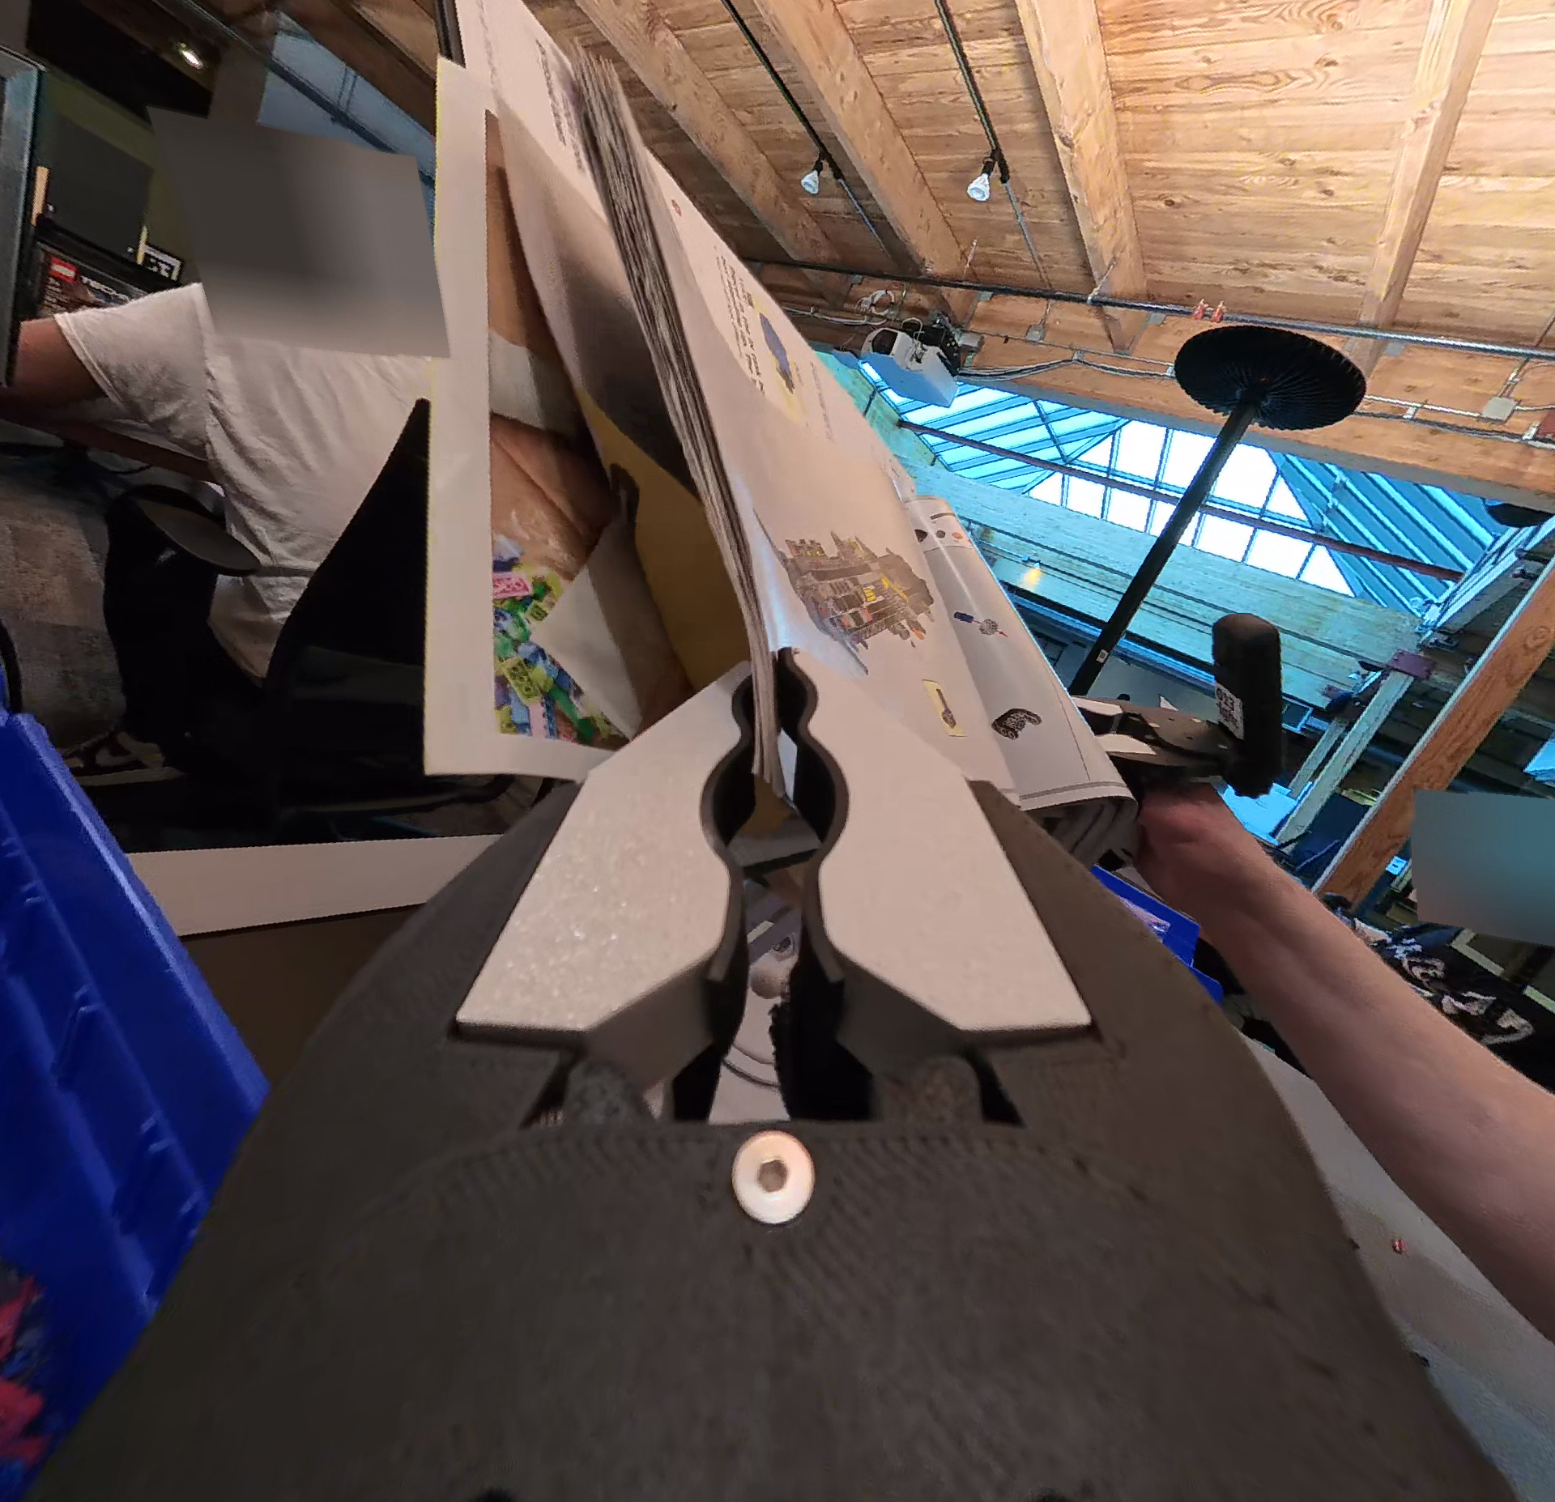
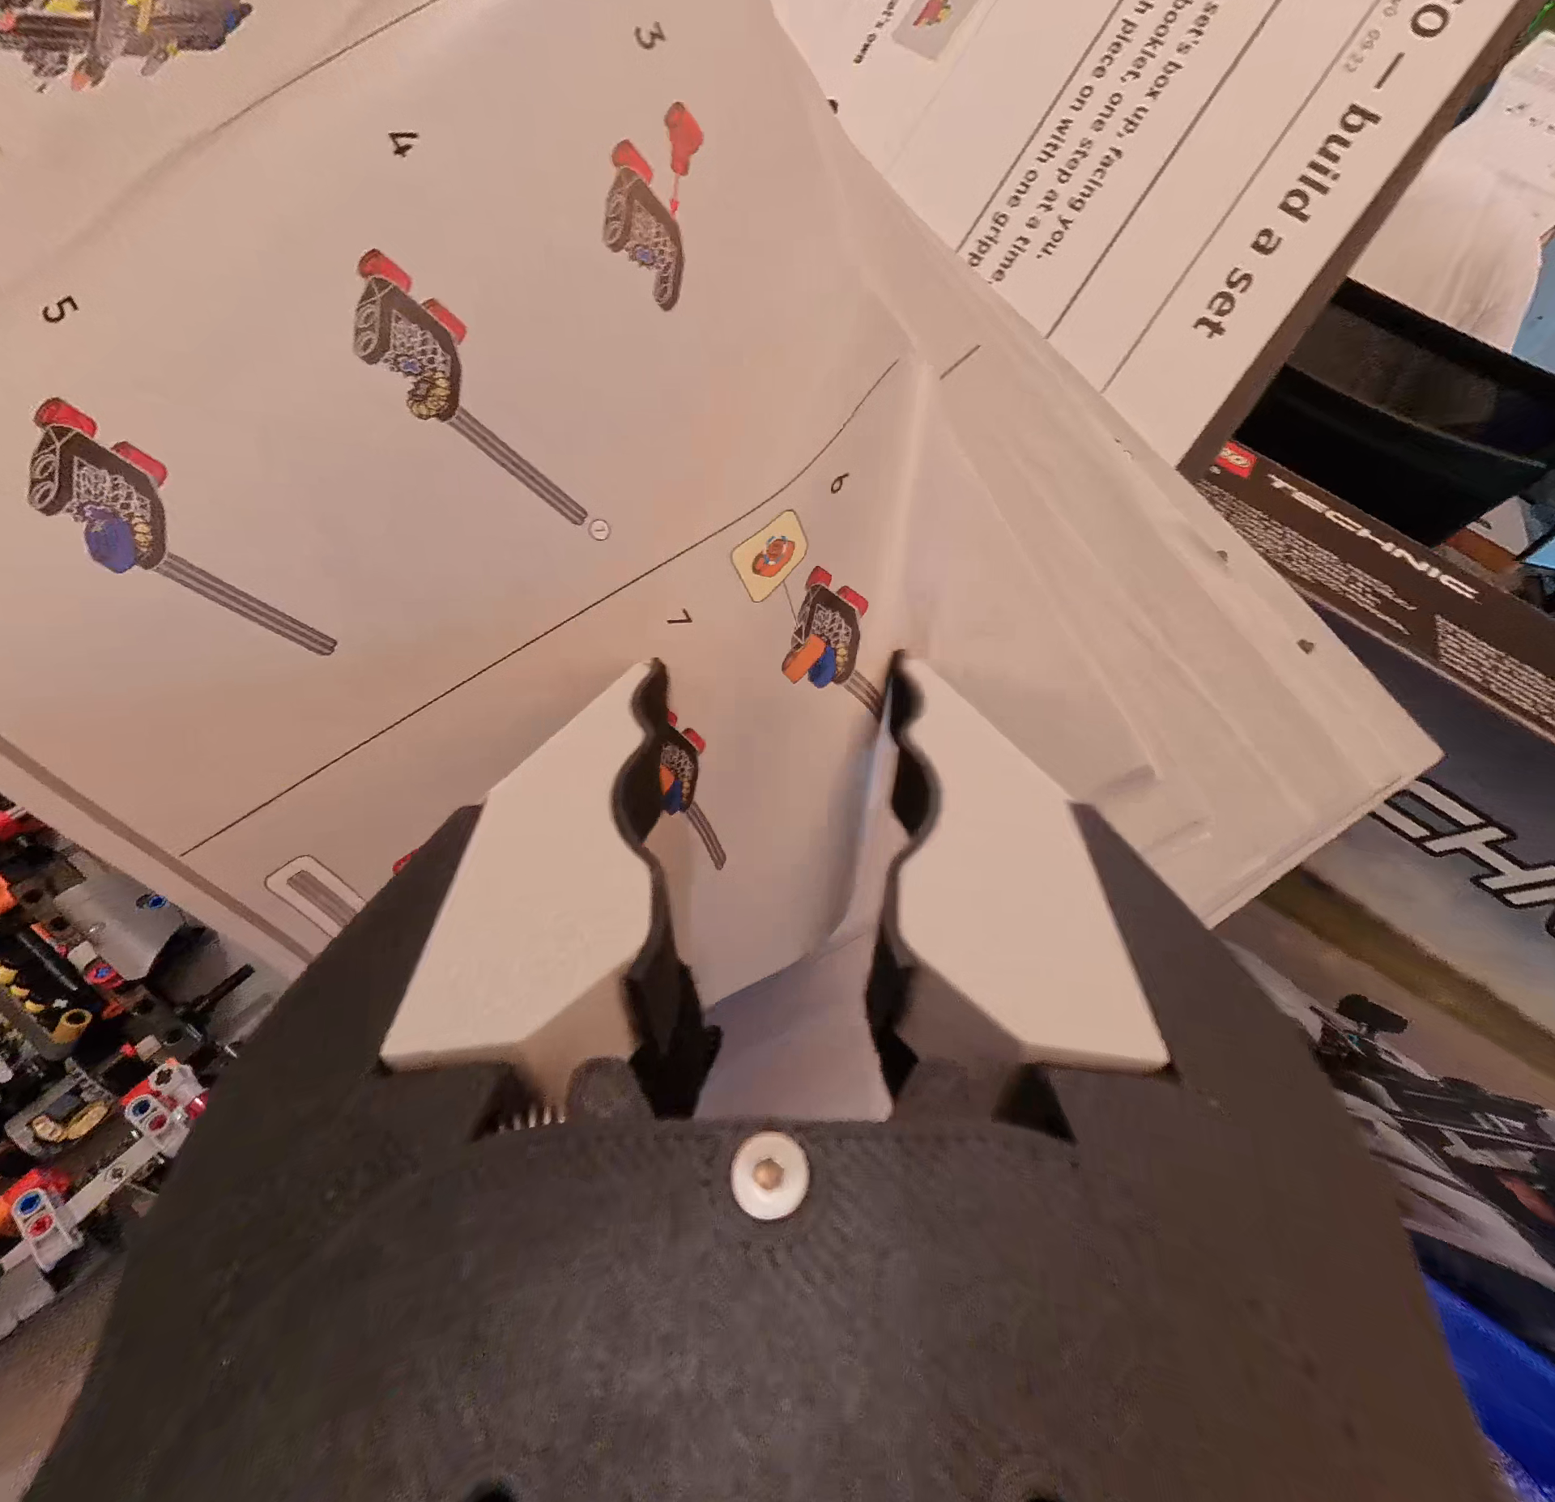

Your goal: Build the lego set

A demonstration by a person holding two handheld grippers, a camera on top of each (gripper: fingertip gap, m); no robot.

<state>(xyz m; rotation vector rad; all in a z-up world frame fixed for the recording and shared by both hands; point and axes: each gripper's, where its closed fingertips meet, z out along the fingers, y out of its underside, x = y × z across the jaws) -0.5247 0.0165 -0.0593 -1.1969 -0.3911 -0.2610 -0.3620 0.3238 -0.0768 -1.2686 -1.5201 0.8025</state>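
Observation:
The instruction booklet [image 1: 808, 469] is lifted off the table and fans open. My left gripper [image 1: 770, 671] is shut on the lower edge of a thick bunch of its pages. In the right wrist view the booklet [image 2: 421, 200] fills the frame with an open page of numbered build steps. My right gripper [image 2: 774, 671] is open, its jaws apart, with a curled page lying between them near the right finger. The right gripper also shows in the left wrist view [image 1: 1178, 738], at the booklet's far edge, held by a hand [image 1: 1195, 847].
A black Lego box [image 2: 1388, 603] lies to the right, under a white printed card [image 2: 1178, 116]. Several loose Lego pieces [image 2: 76, 1041] lie at the lower left. A blue bin [image 1: 84, 1041] stands at the left. A person in a white shirt [image 1: 252, 452] sits behind the booklet. Some 35 cm of space lies between my two pairs of fingers. My left tips are about 40 cm from the white printed card [image 2: 1178, 116], my right tips only 15 cm.

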